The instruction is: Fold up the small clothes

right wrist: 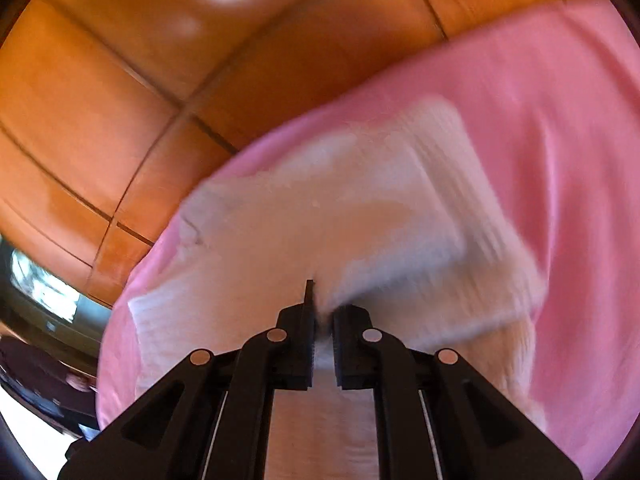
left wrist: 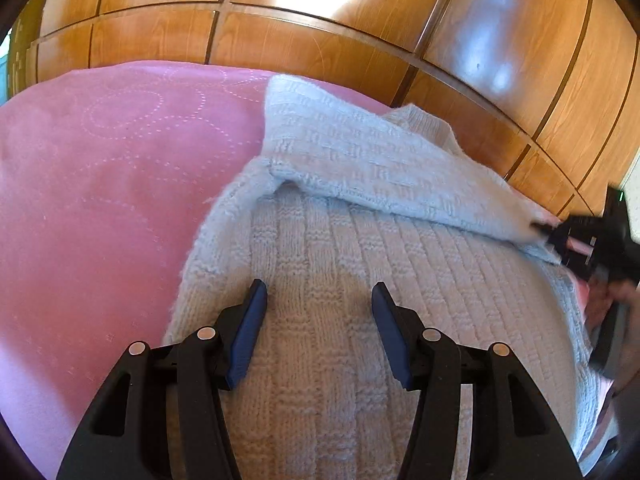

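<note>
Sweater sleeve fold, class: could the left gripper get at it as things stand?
Probably yes. The left gripper hangs open over the sweater, with nothing between it and the sleeve fold. The right gripper pinches the far sleeve end, off to the side.

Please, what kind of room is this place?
Probably a bedroom: a pink stitched bedspread lies under the pale blue knitted sweater, and glossy wooden panelled wardrobe doors stand behind.

No readable txt, labels, brands or nos. anywhere I can see, either wrist view.
</note>
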